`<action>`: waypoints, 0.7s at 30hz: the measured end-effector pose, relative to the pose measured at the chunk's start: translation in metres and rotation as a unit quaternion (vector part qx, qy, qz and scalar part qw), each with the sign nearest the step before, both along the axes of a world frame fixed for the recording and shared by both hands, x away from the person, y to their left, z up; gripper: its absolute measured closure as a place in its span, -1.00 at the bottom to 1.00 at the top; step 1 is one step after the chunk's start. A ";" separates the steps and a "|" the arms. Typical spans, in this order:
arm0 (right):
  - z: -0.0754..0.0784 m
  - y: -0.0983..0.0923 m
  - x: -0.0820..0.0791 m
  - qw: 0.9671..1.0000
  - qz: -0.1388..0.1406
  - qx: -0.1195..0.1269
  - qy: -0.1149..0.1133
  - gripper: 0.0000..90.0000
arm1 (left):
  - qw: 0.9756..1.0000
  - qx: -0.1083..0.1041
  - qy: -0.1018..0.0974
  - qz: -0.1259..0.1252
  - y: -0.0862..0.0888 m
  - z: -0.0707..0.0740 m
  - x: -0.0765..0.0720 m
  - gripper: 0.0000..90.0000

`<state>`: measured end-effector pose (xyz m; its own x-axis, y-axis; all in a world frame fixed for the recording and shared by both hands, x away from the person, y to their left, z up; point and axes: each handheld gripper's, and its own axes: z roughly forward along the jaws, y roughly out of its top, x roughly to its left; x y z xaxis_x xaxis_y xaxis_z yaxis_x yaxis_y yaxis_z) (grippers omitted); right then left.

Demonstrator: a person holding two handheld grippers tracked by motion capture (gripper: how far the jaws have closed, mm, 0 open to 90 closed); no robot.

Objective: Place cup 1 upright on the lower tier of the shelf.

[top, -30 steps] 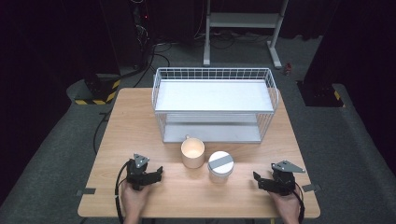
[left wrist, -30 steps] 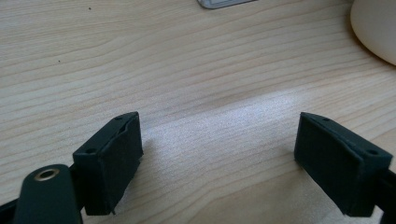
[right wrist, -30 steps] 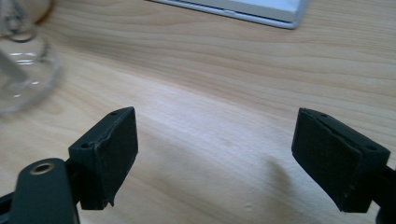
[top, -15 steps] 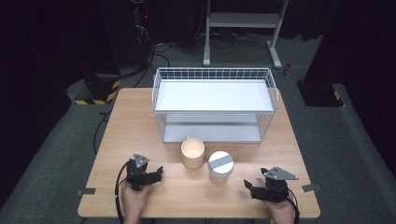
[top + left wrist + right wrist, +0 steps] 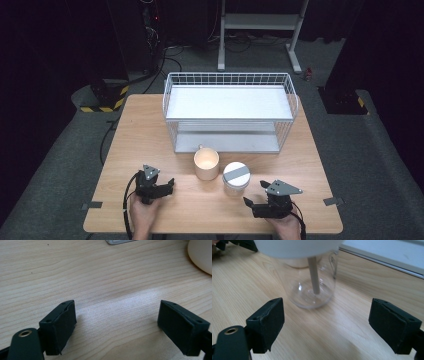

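Glass jar [image 5: 236,178] with a white lid stands upright on the table [image 5: 150,130], just ahead and to the left of the right claw [image 5: 249,205] as the high view shows it, near but not touching. In the right gripper view the jar [image 5: 312,287] sits straight ahead of the claw's gap, beyond the pads, its clear wall and a grey stripe showing through; the right claw [image 5: 325,322] stands wide apart with nothing between its pads. A cream mug [image 5: 206,163] stands just left of the jar, close beside it, in front of the white wire rack [image 5: 230,112]. The left claw [image 5: 170,186] rests low on the table left of the mug, apart from it, its pads spread and holding nothing; the left gripper view shows bare wood between them and the mug's edge [image 5: 201,255] at the upper right. No label or writing can be read on jar, mug or rack.
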<state>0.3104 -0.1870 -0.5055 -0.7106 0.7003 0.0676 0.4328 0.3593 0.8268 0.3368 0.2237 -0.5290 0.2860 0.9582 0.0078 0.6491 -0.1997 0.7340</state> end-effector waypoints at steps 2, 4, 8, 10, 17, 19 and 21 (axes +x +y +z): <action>0.001 0.006 0.003 1.000 0.005 0.003 -0.001 -0.74 | 1.000 0.000 0.000 0.000 0.000 0.000 0.000 -0.65; 0.002 0.008 0.004 1.000 0.009 0.003 -0.004 -0.75 | 1.000 0.000 0.000 0.000 0.000 0.000 0.000 -0.65; 0.003 0.018 0.009 1.000 0.018 0.006 -0.006 -0.77 | 1.000 0.000 0.000 0.000 0.000 0.000 0.000 -0.65; 0.002 0.022 0.012 1.000 0.020 0.007 -0.006 -0.77 | 1.000 0.000 0.000 0.000 0.000 0.000 0.000 -0.65; 0.002 0.034 0.019 1.000 0.021 0.004 -0.012 -0.78 | 1.000 0.000 0.000 0.000 0.000 0.000 0.000 -0.65; 0.001 0.037 0.021 1.000 0.023 0.003 -0.012 -0.78 | 1.000 0.000 0.000 0.000 0.000 0.000 0.000 -0.65; 0.001 0.039 0.023 1.000 0.023 0.003 -0.015 -0.78 | 1.000 0.000 0.000 0.000 0.000 0.000 0.000 -0.65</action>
